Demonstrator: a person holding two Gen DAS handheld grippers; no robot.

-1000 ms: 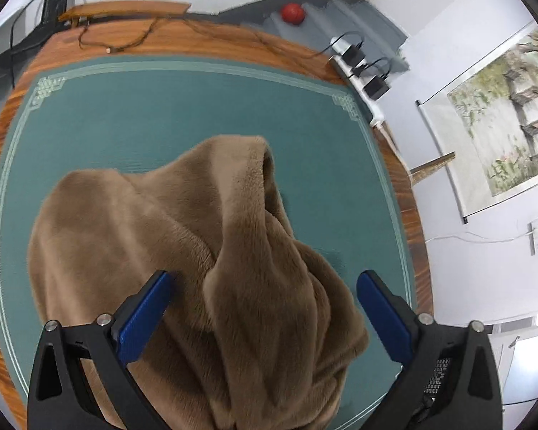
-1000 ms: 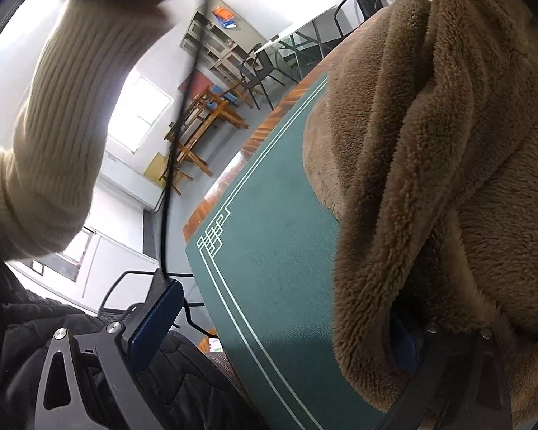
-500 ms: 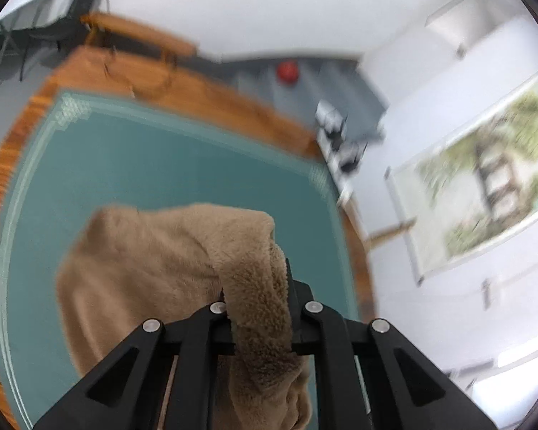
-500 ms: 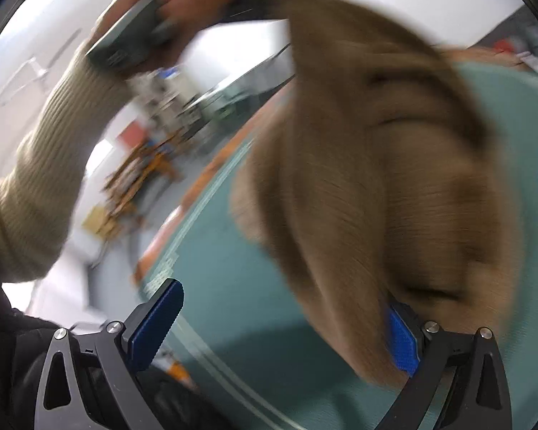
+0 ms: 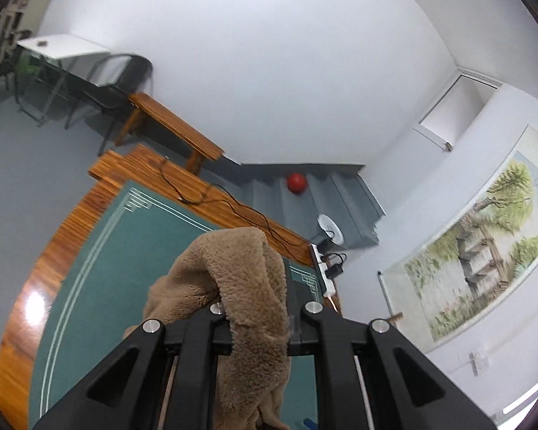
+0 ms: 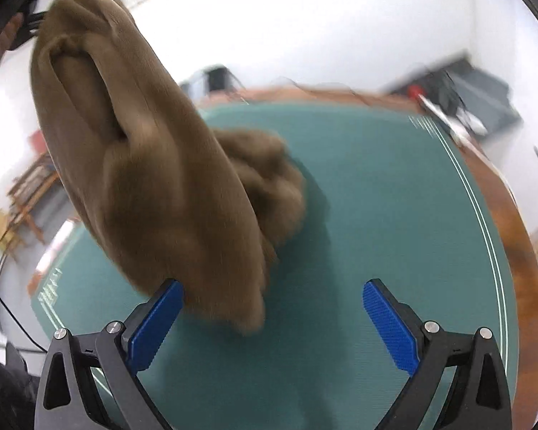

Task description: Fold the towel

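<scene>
A fluffy brown towel is pinched between the closed jaws of my left gripper and hangs down from it, lifted above the green mat. Seen from the right wrist, the same towel hangs in a long bunch from the upper left, where the left gripper holds it, and its lower end still rests in a heap on the mat. My right gripper stands open just above the mat, with the towel's hanging edge brushing its left blue pad.
The green mat covers a round wooden table. A black cable runs along the far rim, near a white power strip. Beyond are a wooden bench, a red ball on grey steps and a wall painting.
My left gripper shut on a fold of the towel and lifted it high off the mat. My right gripper swung away and now faces the hanging towel from the side.
</scene>
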